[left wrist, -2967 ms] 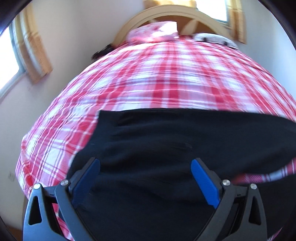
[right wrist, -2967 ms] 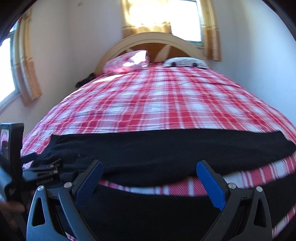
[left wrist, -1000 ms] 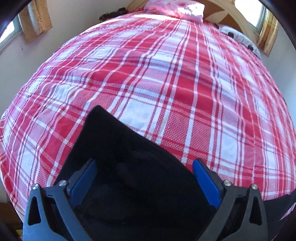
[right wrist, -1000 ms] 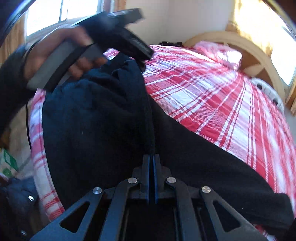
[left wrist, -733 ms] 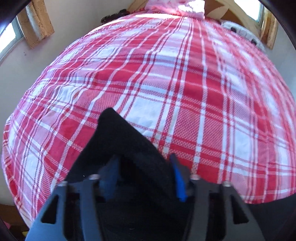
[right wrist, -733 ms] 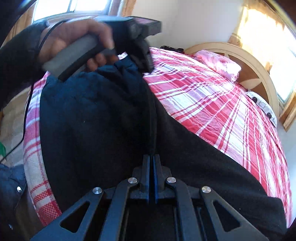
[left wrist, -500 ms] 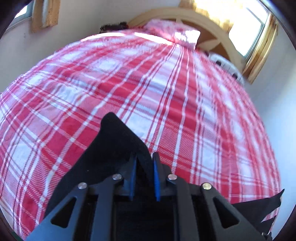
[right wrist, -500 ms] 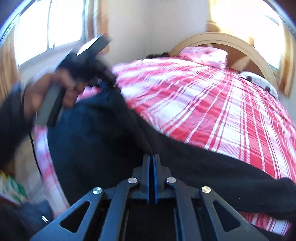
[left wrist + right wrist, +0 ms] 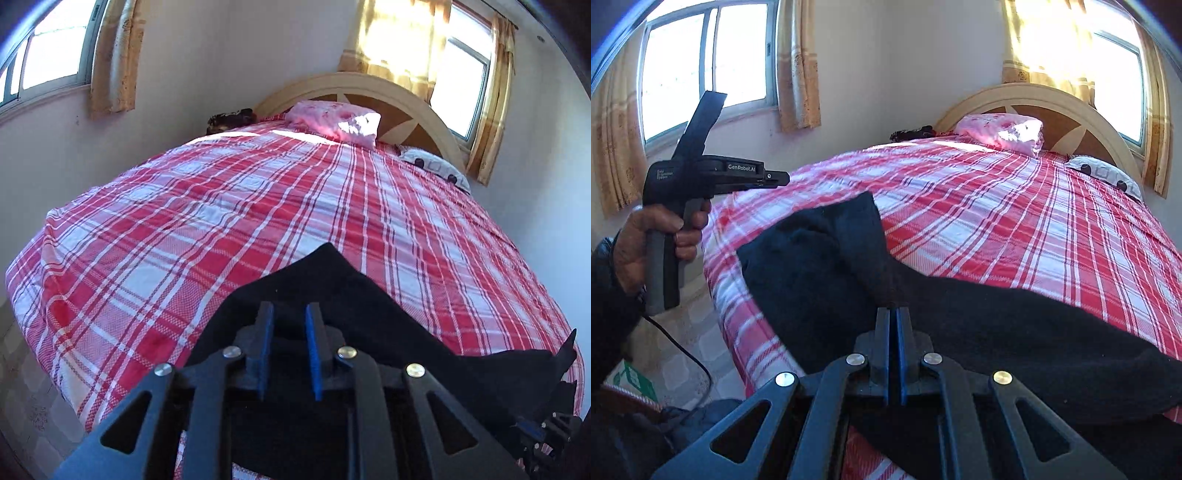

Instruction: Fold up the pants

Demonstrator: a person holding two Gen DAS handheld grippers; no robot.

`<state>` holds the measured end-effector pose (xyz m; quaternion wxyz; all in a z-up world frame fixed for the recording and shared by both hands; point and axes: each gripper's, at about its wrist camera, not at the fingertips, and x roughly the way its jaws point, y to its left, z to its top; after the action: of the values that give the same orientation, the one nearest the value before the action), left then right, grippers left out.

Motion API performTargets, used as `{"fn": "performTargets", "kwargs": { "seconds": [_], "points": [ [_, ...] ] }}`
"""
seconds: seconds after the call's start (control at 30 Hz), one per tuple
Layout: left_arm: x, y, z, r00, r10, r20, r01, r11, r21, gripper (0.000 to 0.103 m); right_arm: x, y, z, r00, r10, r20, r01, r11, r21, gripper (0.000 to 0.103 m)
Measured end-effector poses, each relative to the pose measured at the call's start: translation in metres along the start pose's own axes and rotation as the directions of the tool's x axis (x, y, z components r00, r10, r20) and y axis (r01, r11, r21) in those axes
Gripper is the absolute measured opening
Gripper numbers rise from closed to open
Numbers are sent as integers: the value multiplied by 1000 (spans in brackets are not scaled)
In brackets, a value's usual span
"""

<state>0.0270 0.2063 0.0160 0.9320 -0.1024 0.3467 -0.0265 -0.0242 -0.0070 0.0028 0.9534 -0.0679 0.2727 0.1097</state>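
Note:
Black pants (image 9: pixel 332 288) lie across the near end of a red plaid bed (image 9: pixel 221 221), one part folded over into a pointed flap (image 9: pixel 820 266). My left gripper (image 9: pixel 289 310) hovers just above that flap. Its jaws stand a narrow gap apart and are opening, with no cloth pinched between the blue pads. In the right wrist view, a hand holds the left gripper (image 9: pixel 785 178) in the air, up and left of the flap and clear of it. My right gripper (image 9: pixel 894 310) is shut on a pinch of the pants, which pull up into its tips.
A pink pillow (image 9: pixel 1001 133) and a patterned pillow (image 9: pixel 1104 177) lie by the curved headboard (image 9: pixel 354 85). Curtained windows stand on the left and back walls. Left of the bed are tiled floor (image 9: pixel 690 332), a trailing cable and a green box (image 9: pixel 635 380).
The left gripper closed on the pants' flap, carried it along, then parted its jaws a little and lifted off to the left. The right gripper stayed shut on the pants and rose slightly.

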Motion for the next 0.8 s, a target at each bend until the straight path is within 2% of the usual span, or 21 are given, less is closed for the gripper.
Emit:
{"fn": "performTargets", "kwargs": {
  "seconds": [0.03, 0.07, 0.1, 0.13, 0.17, 0.23, 0.3, 0.43, 0.57, 0.67, 0.73, 0.8],
  "points": [
    [4, -1, 1, 1000, -12, -28, 12, 1000, -3, 26, 3, 3, -4, 1000, -7, -13, 7, 1000, -11, 4],
    [7, -3, 3, 999, -25, -44, 25, 1000, -1, 37, 5, 5, -6, 1000, -10, -22, 10, 1000, -18, 4],
    [10, -7, 8, 998, -38, -55, 38, 999, 1, 53, 6, 9, -9, 999, -9, -31, 8, 1000, -30, 4],
    [10, -10, 10, 997, -49, -60, 49, 999, 3, 61, 5, 15, -12, 999, 1, -35, -3, 999, -39, 4],
    [11, -15, 15, 995, -72, -65, 72, 997, 4, 74, 6, 21, -14, 999, 24, -41, -26, 998, -48, 4],
    [16, -22, 24, 992, -103, -69, 102, 995, -12, 77, 8, 36, -22, 997, 52, -60, -57, 994, -95, 4],
    [31, -31, 31, 988, -112, -107, 110, 994, -28, 82, 15, 53, -32, 996, 21, -87, -36, 984, -172, 4],
    [66, -55, 29, 976, -76, -206, 75, 997, -16, 82, 31, 65, -51, 992, -36, -124, 7, 974, -226, 4],
    [106, -80, 22, 955, 55, -291, -34, 996, 77, 82, 33, 64, -53, 992, -44, -118, 17, 975, -220, 4],
    [127, -84, 17, 926, 161, -342, -124, 984, 128, 81, 34, 66, -56, 992, -53, -116, 25, 973, -228, 4],
    [130, -81, 14, 920, 196, -338, -156, 977, 143, 65, 34, 69, -58, 992, -64, -110, 36, 970, -239, 4],
    [125, -74, 11, 928, 194, -318, -153, 977, 147, 43, 34, 70, -59, 992, -74, -103, 47, 968, -247, 4]
  ]
}}
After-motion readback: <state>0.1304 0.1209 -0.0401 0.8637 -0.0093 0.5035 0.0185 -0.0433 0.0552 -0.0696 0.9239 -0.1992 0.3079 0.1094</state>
